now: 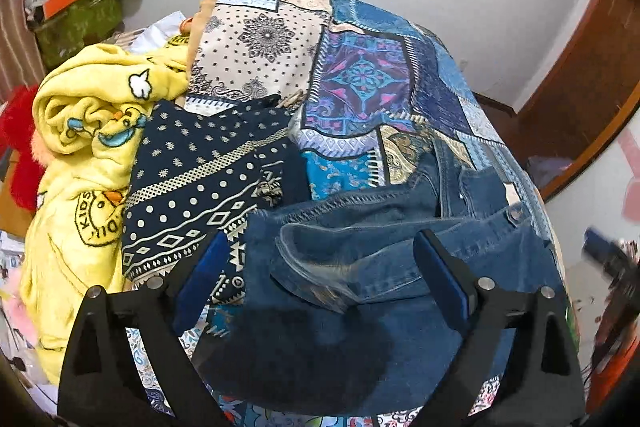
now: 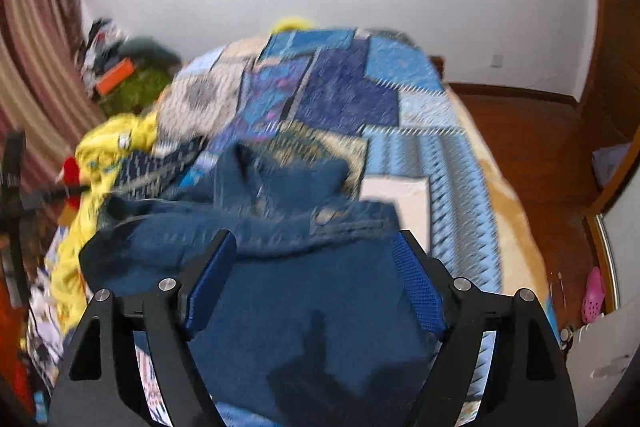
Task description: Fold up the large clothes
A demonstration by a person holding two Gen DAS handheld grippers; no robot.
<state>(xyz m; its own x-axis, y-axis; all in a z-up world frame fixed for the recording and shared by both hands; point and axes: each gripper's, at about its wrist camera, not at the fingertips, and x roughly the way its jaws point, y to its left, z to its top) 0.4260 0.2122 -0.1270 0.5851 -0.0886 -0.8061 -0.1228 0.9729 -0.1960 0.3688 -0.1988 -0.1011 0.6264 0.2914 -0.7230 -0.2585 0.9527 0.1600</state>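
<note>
**Both grippers clear of the denim**

I see the left gripper [image 1: 320,263] with jaws spread wide above the blue denim garment [image 1: 360,307], pads pressing nothing. My right gripper [image 2: 316,279] likewise stands well open over the same denim, gripping nothing. The garment lies bunched on the patchwork bedspread [image 1: 360,75], beside a navy patterned cloth [image 1: 200,179] and a yellow fleece [image 1: 80,155].

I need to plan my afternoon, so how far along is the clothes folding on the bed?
Done: the denim garment lies doubled over on the patchwork bedspread, though lumpy. In hand: nothing; the left claw and right claw are both open above the denim. Left: the navy patterned cloth is spread loosely, and the yellow fleece garment is still crumpled beside it.
</note>
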